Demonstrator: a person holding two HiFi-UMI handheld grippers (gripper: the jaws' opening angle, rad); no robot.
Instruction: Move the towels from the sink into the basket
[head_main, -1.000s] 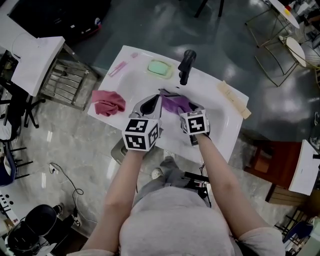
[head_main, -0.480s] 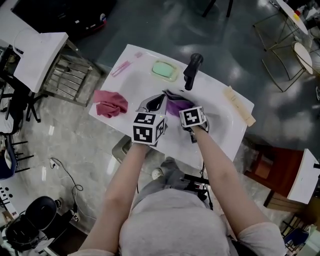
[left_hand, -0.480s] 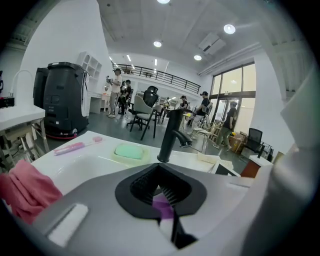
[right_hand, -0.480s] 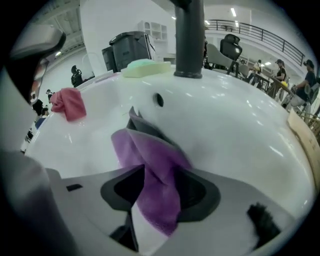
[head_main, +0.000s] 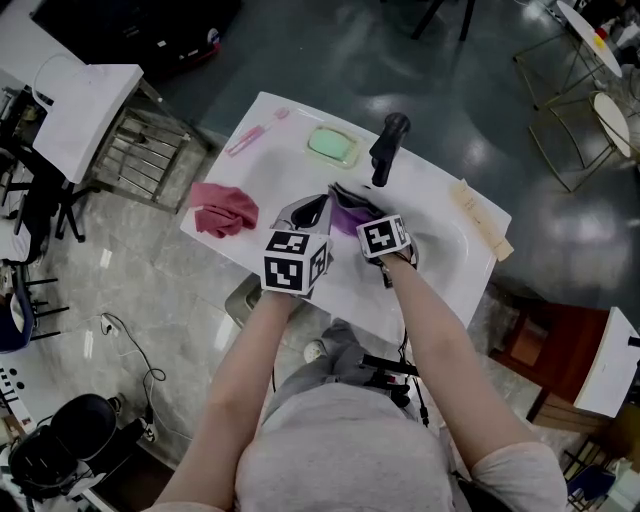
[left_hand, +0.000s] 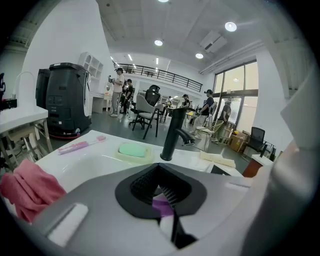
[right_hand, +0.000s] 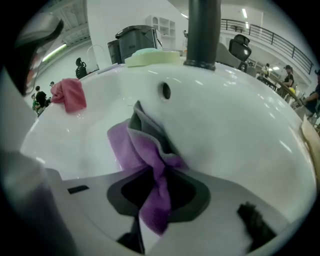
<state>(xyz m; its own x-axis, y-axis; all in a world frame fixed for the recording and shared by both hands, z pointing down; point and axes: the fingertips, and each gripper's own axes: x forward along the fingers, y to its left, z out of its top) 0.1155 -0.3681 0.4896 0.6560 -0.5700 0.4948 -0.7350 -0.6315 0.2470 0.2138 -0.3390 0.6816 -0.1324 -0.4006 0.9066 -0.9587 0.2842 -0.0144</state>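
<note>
Right gripper (right_hand: 155, 197) jaws had just been closing, pinched purple towel (right_hand: 140, 150) in sink (right_hand: 225, 130) | left gripper (left_hand: 162, 192) stood narrowly apart, empty | faucet (head_main: 388, 148) at 1 o'clock, pink towel (head_main: 225, 208) at 9 o'clock

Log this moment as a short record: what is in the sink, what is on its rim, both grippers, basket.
In sink: purple towel, bunched below the tap
On its rim: pink towel, green soap, pink toothbrush
Right gripper: jaws have just been closing, now pinching the purple towel
Left gripper: open, empty, beside the right one
Basket: not in view
</note>
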